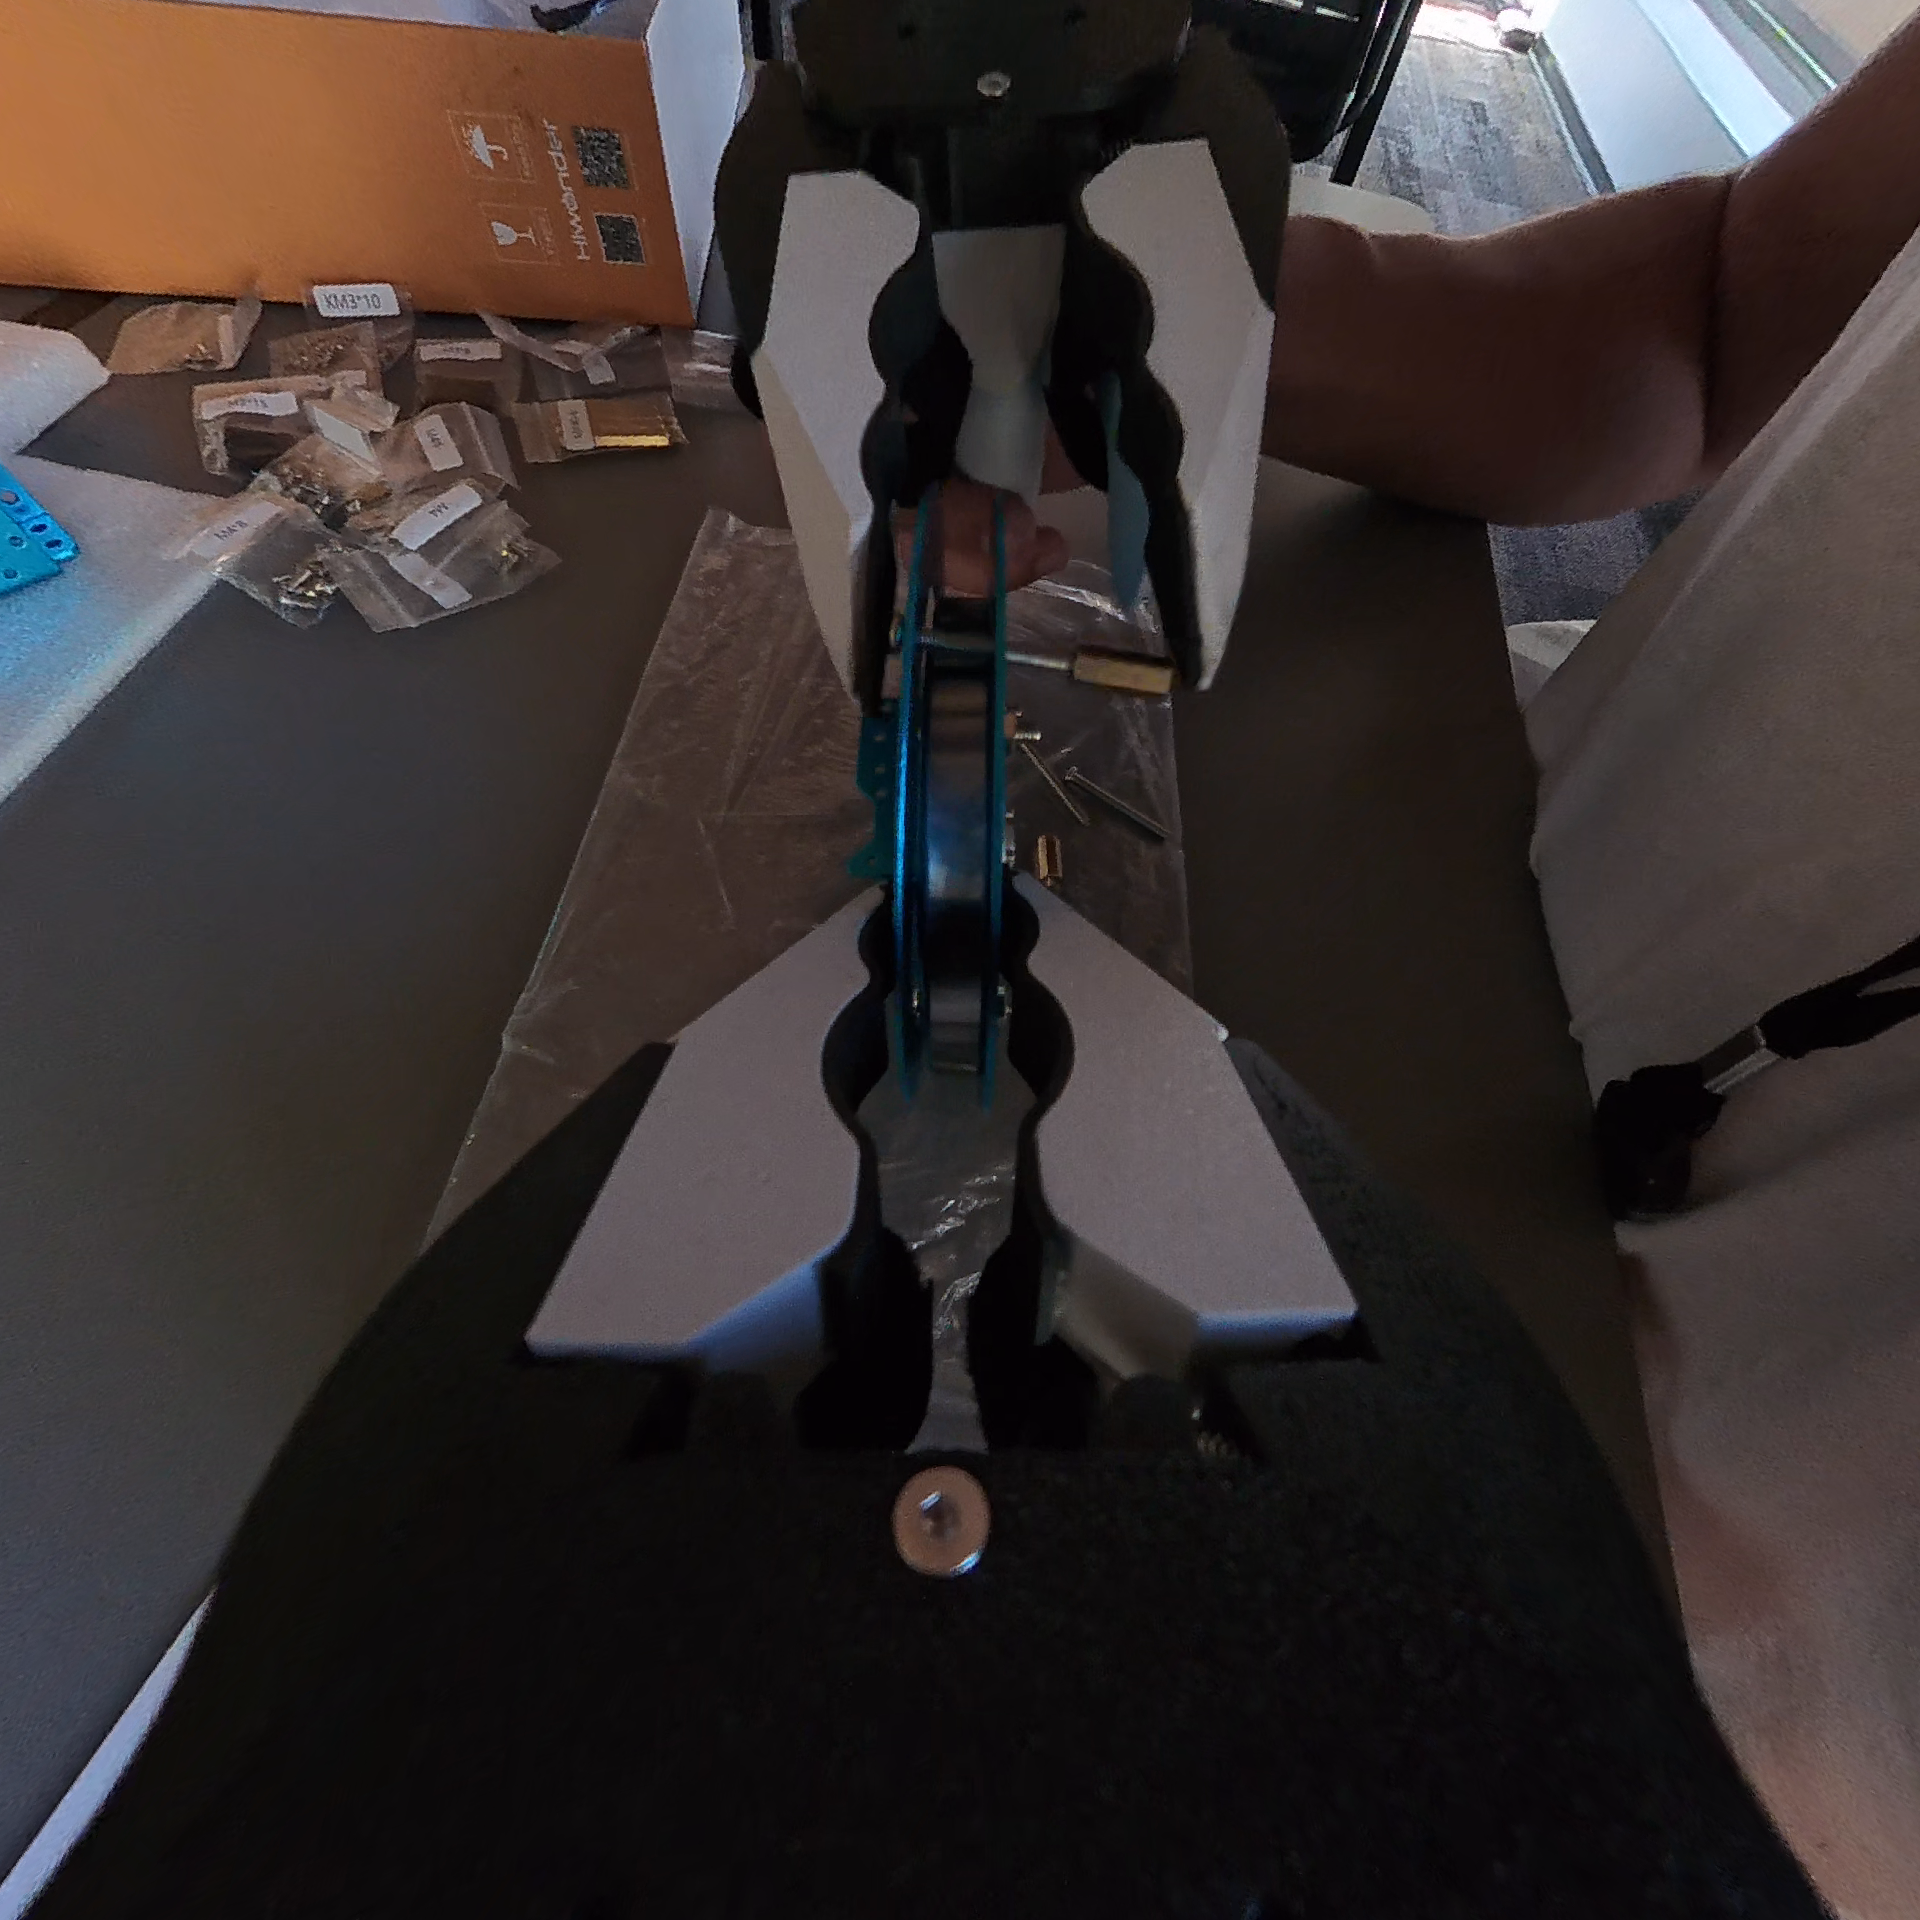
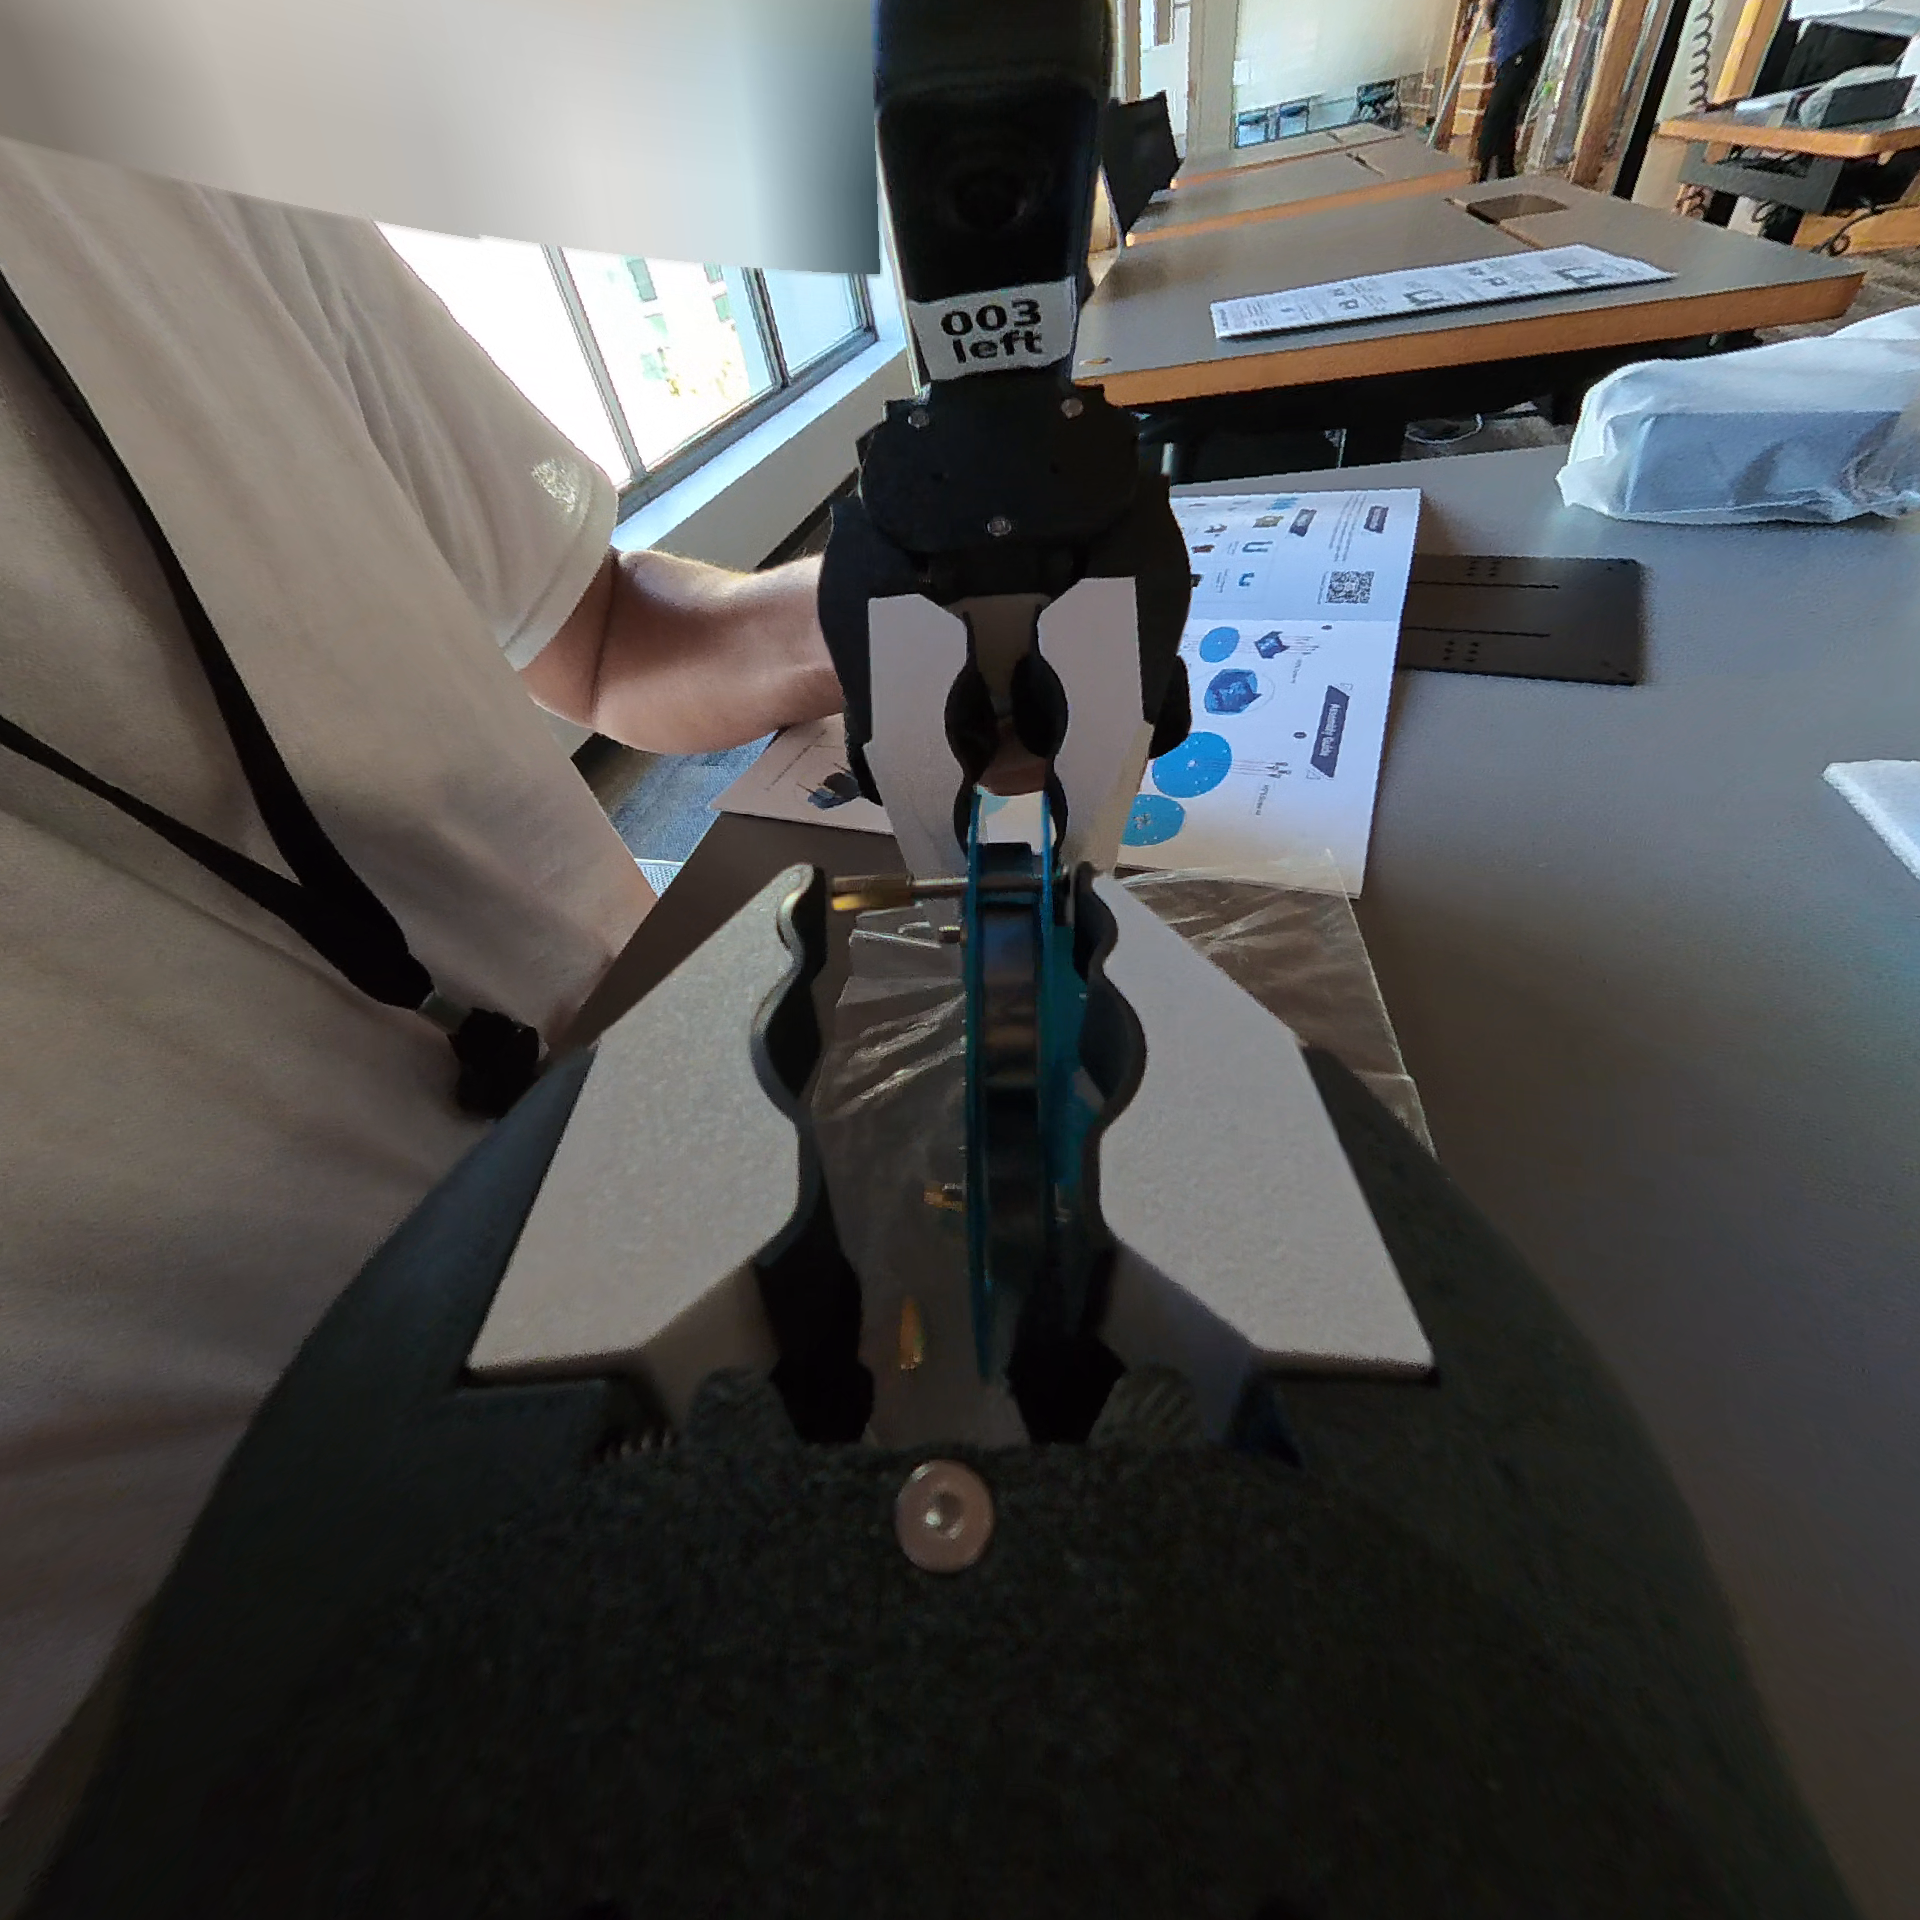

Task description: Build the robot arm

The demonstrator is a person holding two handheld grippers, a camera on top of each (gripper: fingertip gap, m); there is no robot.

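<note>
A blue disc assembly (image 1: 992, 810), two round blue plates with a metal ring between them, is held on edge above a clear plastic sheet (image 1: 727, 779). My left gripper (image 1: 951, 935) is shut on its near rim. My right gripper (image 1: 1029, 670) faces it from the far side. One right finger presses the tip of a brass standoff (image 1: 1127, 665) on a screw through the plates, the other the opposite plate. In the right wrist view my right gripper (image 2: 948, 894) spans the standoff (image 2: 868, 890) and the discs (image 2: 1049, 997), and my left gripper (image 2: 1013, 831) pinches their far rim.
Loose screws (image 1: 1101, 800) and a small brass standoff (image 1: 1047, 860) lie on the sheet. Bags of hardware (image 1: 364, 468) and an orange box (image 1: 312, 145) sit at the far left. An instruction sheet (image 2: 1299, 675), a black plate (image 2: 1527, 623) and a wrapped package (image 2: 1756, 436) lie on the grey table (image 2: 1662, 1039). About 4 cm separates my left fingertips from my right.
</note>
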